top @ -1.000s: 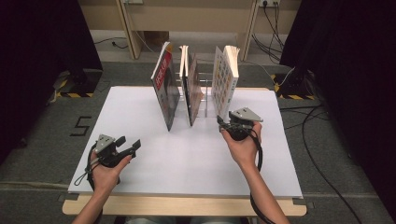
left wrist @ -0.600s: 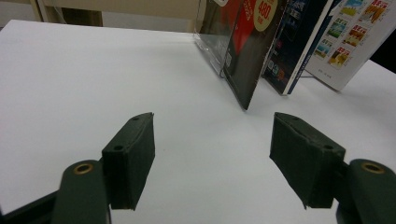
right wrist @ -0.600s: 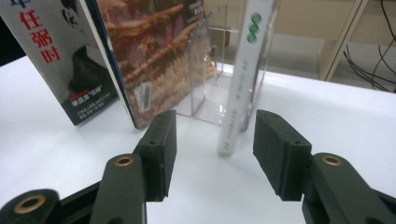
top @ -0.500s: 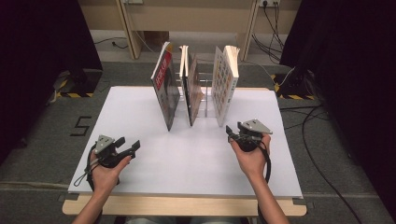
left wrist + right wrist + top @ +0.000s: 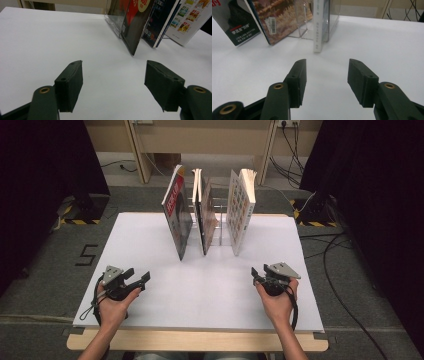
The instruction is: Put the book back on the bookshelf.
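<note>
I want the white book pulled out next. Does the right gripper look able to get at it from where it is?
Probably yes. The right gripper is open, and bare table lies between it and the white book, whose spine faces the jaws in the right gripper view.

High view sits above the table's (image 5: pixel 150 235) near edge, looking forward and down, pretty far back. Both gripper views ride low over the tabletop near that edge, facing the far edge, up close. All three catch the books (image 5: pixel 205 215) (image 5: pixel 135 27) (image 5: pixel 272 20) standing by the far edge.
</note>
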A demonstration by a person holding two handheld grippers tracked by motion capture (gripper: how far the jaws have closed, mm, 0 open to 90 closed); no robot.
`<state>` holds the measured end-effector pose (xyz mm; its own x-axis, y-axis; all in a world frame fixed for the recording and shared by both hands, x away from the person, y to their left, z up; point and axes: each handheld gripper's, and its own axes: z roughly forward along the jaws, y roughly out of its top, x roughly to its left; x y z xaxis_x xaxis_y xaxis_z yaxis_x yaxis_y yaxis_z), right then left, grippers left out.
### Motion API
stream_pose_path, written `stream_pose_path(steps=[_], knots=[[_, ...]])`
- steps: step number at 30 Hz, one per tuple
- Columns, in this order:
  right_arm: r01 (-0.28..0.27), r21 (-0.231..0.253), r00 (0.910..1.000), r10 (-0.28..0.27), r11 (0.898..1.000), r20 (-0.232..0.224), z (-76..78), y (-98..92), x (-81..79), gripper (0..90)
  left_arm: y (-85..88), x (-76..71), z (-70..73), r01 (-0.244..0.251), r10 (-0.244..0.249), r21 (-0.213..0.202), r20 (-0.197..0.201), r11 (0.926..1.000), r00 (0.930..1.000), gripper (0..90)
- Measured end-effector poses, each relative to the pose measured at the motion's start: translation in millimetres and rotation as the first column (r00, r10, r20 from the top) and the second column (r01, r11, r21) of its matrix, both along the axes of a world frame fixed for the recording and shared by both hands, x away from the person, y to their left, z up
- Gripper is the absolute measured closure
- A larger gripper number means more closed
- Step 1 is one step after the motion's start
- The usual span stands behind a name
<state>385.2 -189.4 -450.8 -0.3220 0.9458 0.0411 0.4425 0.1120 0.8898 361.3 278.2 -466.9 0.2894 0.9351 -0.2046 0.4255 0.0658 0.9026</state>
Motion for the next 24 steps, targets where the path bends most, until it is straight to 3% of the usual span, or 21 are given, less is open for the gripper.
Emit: stream_pose_path(steps=[17, 19, 24], knots=[[0.02, 0.018, 0.9998, -0.02, 1.0, 0.009, -10.5, -5.4, -10.0, 50.0, -3.5, -1.0, -4.5, 0.014, -0.014, -0.012, -0.012, 0.9998, 0.9998, 30.0], [0.011, 0.05, 0.9999, -0.011, 0.999, -0.005, -9.6, -6.9, -11.5, 53.2, -4.0, -1.3, -4.6, 0.015, -0.015, -0.014, -0.012, 0.9998, 0.9998, 30.0], [0.01, 0.077, 0.9998, -0.009, 0.997, -0.017, -9.9, -7.2, -13.4, 53.3, -3.1, -0.6, -5.0, 0.013, -0.014, -0.016, -0.014, 0.9998, 0.9998, 29.9]])
